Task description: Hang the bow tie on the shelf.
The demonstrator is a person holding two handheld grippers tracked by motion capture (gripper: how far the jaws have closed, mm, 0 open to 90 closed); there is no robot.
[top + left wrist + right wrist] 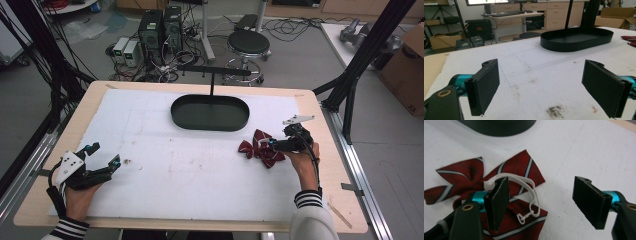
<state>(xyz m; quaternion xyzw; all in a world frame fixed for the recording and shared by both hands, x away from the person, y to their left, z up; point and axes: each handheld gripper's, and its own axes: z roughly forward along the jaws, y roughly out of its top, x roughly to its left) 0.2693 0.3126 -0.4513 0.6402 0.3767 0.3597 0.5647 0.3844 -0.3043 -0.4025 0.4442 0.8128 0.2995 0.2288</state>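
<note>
High view: right gripper (274,143), jaws spread and pinching nothing, low over the red striped bow tie (260,148) at the right of the white mat (190,170); left gripper (102,156), jaws wide, near left; black oval tray (210,113) at the far centre.

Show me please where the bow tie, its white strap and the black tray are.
bow tie (461,176): right gripper view, upper left red wing.
white strap (534,192): right gripper view, curved band.
black tray (210,112): high view, bare floor.
</note>
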